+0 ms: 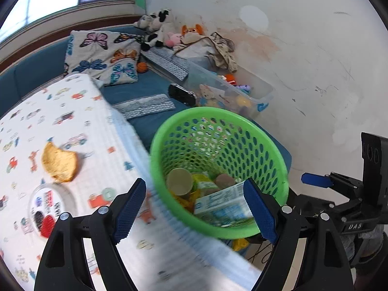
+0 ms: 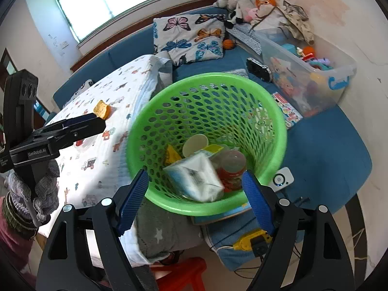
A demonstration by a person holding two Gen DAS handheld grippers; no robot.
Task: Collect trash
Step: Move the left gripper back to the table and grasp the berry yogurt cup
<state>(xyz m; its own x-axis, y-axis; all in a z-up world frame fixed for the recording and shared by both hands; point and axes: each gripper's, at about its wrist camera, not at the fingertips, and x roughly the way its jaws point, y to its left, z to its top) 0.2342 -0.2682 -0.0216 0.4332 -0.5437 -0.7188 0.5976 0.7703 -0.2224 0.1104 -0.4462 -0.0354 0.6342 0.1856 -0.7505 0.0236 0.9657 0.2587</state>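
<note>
Both jaws spread and empty over the green basket (image 2: 208, 143); we should next take the left gripper (image 1: 194, 208) to the yellow scrap (image 1: 59, 162), left of its jaws.

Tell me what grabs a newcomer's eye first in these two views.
The bright green basket fills the middle, holding a blue-and-white carton, a paper cup and a red can. Left of it, a yellow-brown scrap lies on the printed sheet. Both grippers hang open.
</note>
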